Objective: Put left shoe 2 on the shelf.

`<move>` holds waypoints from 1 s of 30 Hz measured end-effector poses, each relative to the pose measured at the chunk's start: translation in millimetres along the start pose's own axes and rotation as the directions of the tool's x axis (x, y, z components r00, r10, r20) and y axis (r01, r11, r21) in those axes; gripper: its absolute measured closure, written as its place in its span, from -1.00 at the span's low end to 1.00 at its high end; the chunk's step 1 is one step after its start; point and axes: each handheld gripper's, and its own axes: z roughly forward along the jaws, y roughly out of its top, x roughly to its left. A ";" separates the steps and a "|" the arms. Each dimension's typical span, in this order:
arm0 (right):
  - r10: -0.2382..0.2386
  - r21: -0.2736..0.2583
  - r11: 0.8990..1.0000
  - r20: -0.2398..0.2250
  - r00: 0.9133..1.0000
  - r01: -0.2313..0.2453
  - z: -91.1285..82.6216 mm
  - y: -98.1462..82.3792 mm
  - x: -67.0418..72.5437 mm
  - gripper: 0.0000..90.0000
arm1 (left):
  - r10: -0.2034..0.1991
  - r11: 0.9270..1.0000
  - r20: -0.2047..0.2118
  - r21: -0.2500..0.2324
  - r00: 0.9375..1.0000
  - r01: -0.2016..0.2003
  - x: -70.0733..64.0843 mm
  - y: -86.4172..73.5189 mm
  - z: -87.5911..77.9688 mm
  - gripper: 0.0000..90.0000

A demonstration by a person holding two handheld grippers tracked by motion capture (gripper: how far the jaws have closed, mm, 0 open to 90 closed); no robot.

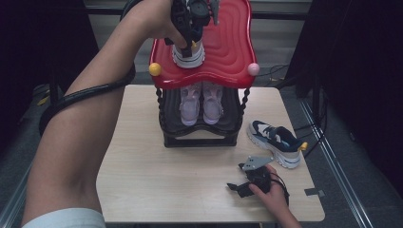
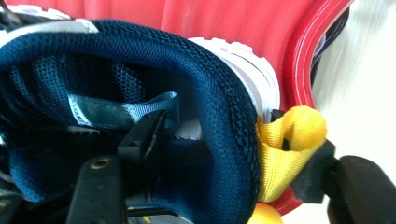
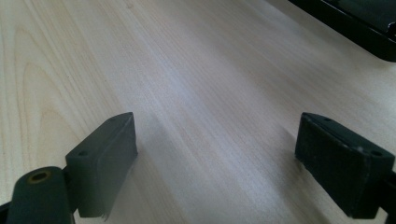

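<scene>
A navy and white sneaker (image 1: 188,57) stands on the red top shelf (image 1: 228,47) of a shoe rack, heel towards me. My left gripper (image 1: 189,46) comes down on its heel. In the left gripper view one jaw is inside the shoe and the other outside by the yellow heel loop (image 2: 289,140). The padded navy collar (image 2: 229,116) lies between the jaws of the left gripper (image 2: 231,149), and the inner pad stands off it. The matching sneaker (image 1: 275,140) lies on the table, right of the rack. My right gripper (image 1: 237,186) rests near the table's front edge, open and holding nothing (image 3: 215,154).
A pale pink pair of shoes (image 1: 201,102) sits on the rack's black lower shelf. A yellow ball (image 1: 155,69) and a pink ball (image 1: 253,69) cap the red shelf's front corners. The wooden table (image 1: 142,180) has bare room left and front of the rack.
</scene>
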 end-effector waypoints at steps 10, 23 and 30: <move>0.000 0.000 1.000 0.000 1.000 0.000 0.0 0.0 0.0 -0.73 | -0.052 0.999 0.041 -0.009 0.998 0.052 -2.0 -1.0 -2.9 -0.38; 0.000 0.000 1.000 0.000 1.000 0.000 0.0 0.0 0.0 -0.73 | -0.065 0.997 0.045 -0.029 0.997 0.066 -6.5 -5.4 -8.3 -0.42; 0.000 -0.003 1.000 0.001 1.000 0.000 0.3 -0.1 0.1 -0.73 | -0.092 0.995 0.062 -0.028 0.994 0.094 -8.7 -5.5 -13.4 -0.46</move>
